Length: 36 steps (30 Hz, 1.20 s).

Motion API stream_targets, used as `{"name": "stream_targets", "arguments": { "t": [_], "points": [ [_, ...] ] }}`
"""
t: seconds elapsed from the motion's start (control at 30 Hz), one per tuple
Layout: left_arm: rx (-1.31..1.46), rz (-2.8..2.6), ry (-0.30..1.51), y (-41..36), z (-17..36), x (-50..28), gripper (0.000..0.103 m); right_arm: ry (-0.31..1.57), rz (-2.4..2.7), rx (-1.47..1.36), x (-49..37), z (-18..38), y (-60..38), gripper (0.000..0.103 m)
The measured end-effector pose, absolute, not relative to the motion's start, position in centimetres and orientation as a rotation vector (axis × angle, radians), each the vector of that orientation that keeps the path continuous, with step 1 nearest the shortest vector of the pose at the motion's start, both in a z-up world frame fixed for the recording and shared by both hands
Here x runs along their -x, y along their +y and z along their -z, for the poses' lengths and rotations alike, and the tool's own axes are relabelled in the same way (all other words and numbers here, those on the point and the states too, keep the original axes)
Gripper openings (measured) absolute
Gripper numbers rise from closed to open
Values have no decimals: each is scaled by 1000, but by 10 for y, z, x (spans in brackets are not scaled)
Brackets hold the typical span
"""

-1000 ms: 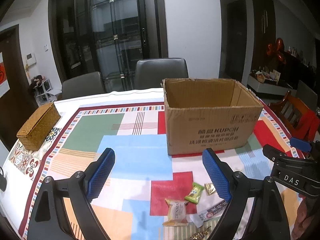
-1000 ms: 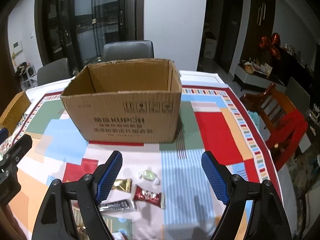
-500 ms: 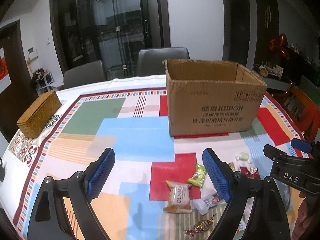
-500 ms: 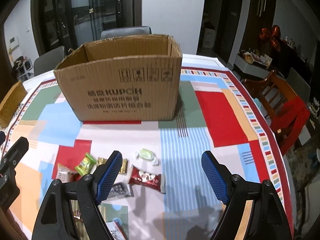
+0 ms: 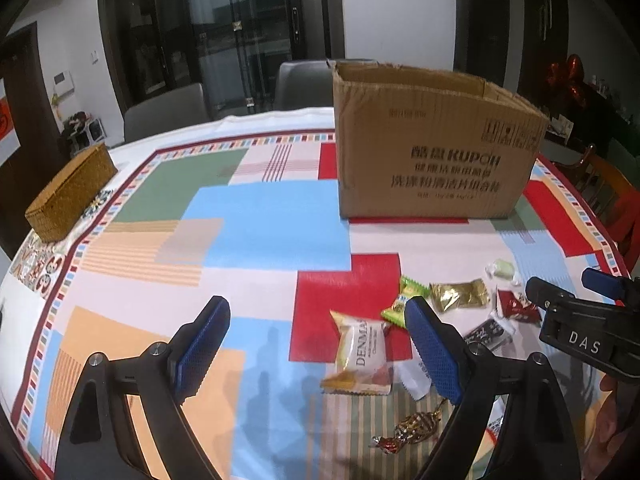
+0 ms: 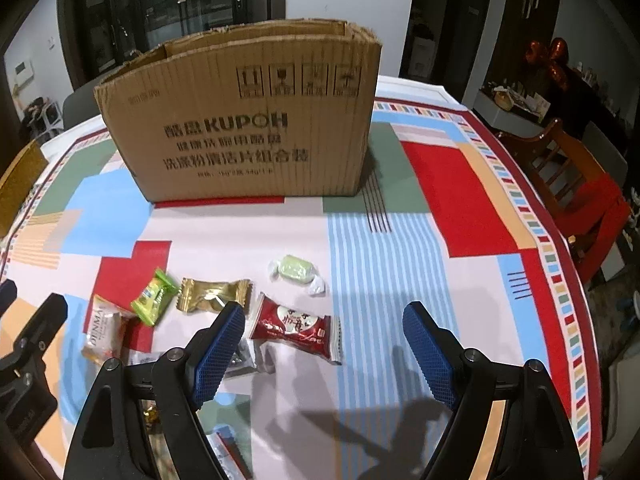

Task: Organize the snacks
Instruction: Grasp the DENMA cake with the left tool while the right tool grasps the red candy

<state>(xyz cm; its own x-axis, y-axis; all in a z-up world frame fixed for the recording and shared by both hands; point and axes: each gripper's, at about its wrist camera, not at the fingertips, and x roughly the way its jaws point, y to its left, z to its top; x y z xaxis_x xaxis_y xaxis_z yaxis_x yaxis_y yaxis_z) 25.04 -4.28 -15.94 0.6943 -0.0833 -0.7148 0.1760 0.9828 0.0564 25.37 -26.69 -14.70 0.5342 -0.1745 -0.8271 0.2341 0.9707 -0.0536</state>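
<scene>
An open cardboard box (image 5: 436,148) stands on the patterned tablecloth; it also shows in the right wrist view (image 6: 248,120). Several wrapped snacks lie in front of it: a red packet (image 6: 294,326), a gold packet (image 6: 214,294), a green packet (image 6: 154,298), a pale green candy (image 6: 296,270) and a white DENMA packet (image 5: 362,354). My left gripper (image 5: 316,344) is open and empty, low over the table left of the snacks. My right gripper (image 6: 324,346) is open and empty, with the red packet just ahead of its left finger.
A woven basket box (image 5: 70,196) sits at the table's left edge. Grey chairs (image 5: 164,116) stand behind the table, and a wooden chair with red cloth (image 6: 580,192) stands at the right. The tablecloth (image 5: 256,216) is bare left of the box.
Both grippers have lowered and moved toward the table, so the snacks and box look larger and nearer. Both stay open and empty.
</scene>
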Motion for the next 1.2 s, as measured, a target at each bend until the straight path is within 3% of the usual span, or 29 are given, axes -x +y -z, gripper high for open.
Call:
{"name": "stream_targets", "arguments": {
  "t": [0.73, 0.83, 1.03, 1.2],
  "points": [
    [-124, 156, 912, -49, 210, -260, 88, 1058, 249, -70, -269, 185, -258, 82],
    [-120, 159, 922, -49, 213, -263, 84, 1060, 252, -71, -272, 187, -257, 82],
    [-114, 178, 952, -49, 222, -266, 65, 1063, 247, -92, -275, 191, -260, 82],
    [-117, 196, 951, -51, 223, -264, 47, 1063, 225, -116, -276, 193, -264, 70]
  ]
}}
